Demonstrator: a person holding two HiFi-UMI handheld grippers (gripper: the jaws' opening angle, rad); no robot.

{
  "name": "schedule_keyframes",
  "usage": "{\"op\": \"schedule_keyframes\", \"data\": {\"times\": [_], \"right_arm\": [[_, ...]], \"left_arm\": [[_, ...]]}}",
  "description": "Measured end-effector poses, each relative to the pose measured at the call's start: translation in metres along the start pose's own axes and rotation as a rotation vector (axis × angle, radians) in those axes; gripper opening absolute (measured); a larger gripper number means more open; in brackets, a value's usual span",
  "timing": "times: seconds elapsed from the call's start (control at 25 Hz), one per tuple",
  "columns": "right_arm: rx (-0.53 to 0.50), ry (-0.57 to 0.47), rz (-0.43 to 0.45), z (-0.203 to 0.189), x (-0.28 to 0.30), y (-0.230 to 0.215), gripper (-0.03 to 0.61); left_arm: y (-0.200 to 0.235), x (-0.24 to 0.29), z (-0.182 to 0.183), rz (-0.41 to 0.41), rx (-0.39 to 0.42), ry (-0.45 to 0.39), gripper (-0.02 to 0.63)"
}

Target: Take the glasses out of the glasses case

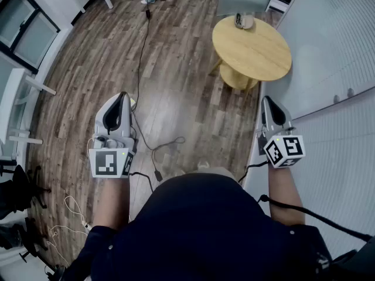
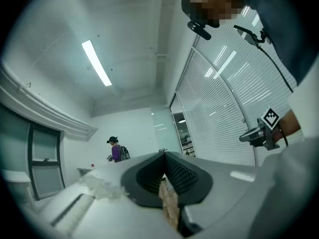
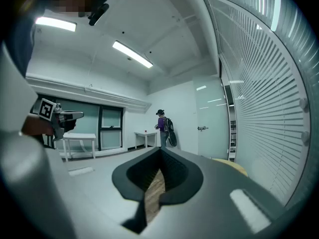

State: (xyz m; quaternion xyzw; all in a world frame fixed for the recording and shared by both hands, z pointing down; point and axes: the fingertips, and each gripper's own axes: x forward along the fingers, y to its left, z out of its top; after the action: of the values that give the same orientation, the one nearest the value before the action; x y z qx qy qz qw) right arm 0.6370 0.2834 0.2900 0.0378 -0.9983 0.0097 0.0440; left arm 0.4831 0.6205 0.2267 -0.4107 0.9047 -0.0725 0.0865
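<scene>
Case, head view: what I take for the case (image 1: pixel 243 20) is lying at the far edge of the table (image 1: pixel 258 54); it is too small to tell whether it is closed, and no glasses are showing, so they are presumably inside.
Left gripper, head view: the left gripper (image 1: pixel 121 97) is hanging over the floor (image 1: pixel 176 57), well short of the table and to its left.
Right gripper, head view: the right gripper (image 1: pixel 268 100) is hanging just short of the table's near edge.
Left gripper view: the jaws are pressing together on nothing, aiming across the room, not at the table.
Right gripper view: the jaws are likewise clenched and empty; the table is peeking in at the right.
Why: both grippers are probably being carried idle, since reaching has not begun.
</scene>
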Motion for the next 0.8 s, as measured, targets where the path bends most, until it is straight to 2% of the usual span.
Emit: {"op": "schedule_keyframes", "data": {"times": [0.44,0.64,0.8], "right_arm": [[0.003,0.007,0.03,-0.009,0.011,-0.029,0.006],[-0.001,-0.032,0.032,-0.003,0.019,-0.051,0.006],[0.002,-0.015,0.043,-0.008,0.035,-0.056,0.006]], "left_arm": [[-0.021,0.027,0.001,0.013,0.019,0.007,0.005],[-0.037,0.04,0.006,0.026,0.046,0.007,0.005],[-0.038,0.047,-0.001,0.026,0.051,0.032,0.005]]}}
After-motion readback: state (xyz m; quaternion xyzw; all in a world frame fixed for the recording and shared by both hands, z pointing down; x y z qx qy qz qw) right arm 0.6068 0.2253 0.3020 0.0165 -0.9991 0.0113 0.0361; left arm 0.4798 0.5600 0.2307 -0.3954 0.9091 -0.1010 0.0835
